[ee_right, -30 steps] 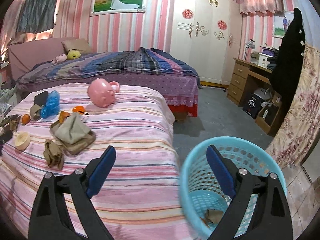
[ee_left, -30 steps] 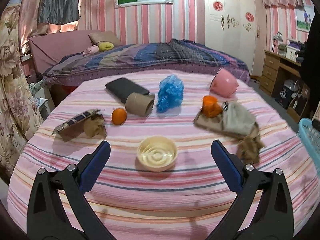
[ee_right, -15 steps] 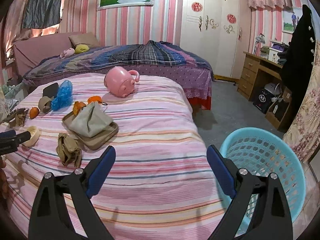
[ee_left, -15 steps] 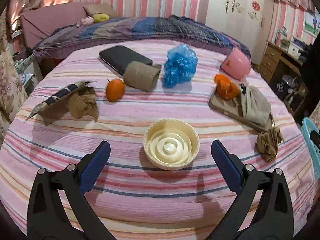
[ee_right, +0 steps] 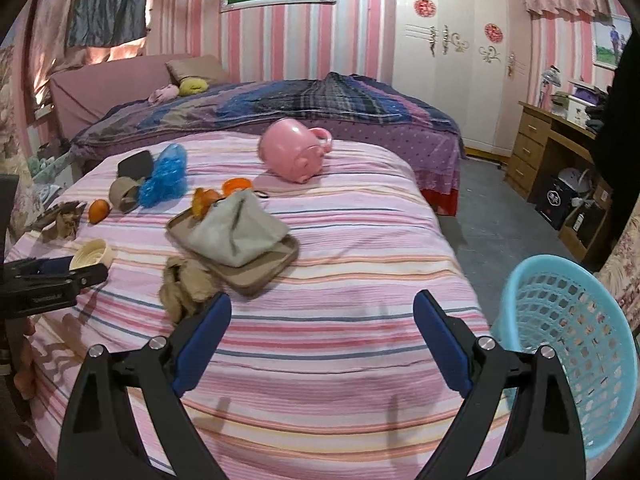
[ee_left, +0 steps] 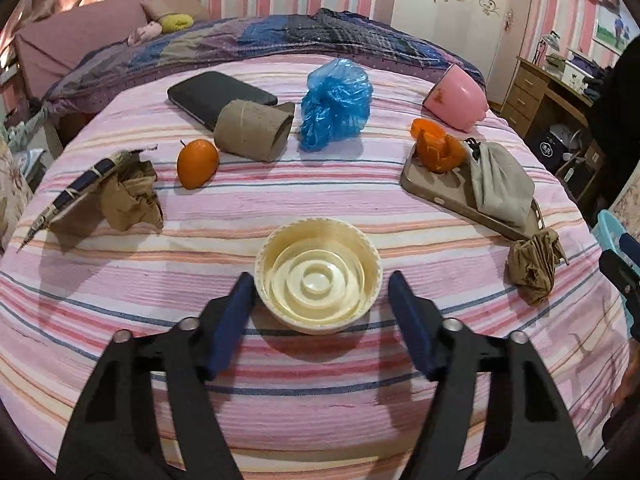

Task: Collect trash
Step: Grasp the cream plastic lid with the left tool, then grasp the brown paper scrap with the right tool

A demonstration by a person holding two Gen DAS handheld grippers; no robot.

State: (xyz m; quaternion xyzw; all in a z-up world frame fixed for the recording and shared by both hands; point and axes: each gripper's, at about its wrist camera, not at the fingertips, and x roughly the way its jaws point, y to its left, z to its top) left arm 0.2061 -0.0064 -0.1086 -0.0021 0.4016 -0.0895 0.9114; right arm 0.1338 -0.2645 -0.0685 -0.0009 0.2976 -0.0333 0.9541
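A round cream lid (ee_left: 318,280) lies open side up on the pink striped bed. My left gripper (ee_left: 319,280) straddles it, its jaws closing; the blue pads stand beside the lid's rim with a thin gap on the right. The same lid (ee_right: 93,254) shows at the left in the right wrist view. There, my right gripper (ee_right: 322,300) hangs open and empty over the bedspread, a crumpled brown paper (ee_right: 186,284) just left of its left finger. The blue trash basket (ee_right: 568,356) stands on the floor to the right of the bed.
On the bed lie a second brown paper wad (ee_left: 130,196), an orange (ee_left: 197,162), a cardboard tube (ee_left: 252,130), a blue plastic bag (ee_left: 336,106), orange peel (ee_left: 436,148), a grey cloth (ee_left: 500,184) on a tan tray (ee_left: 440,200), a pink cup (ee_left: 456,98) and a black case (ee_left: 216,94).
The left gripper came down and forward onto the lid and its jaws narrowed around it. The right gripper swung left, from over the basket to over the bed.
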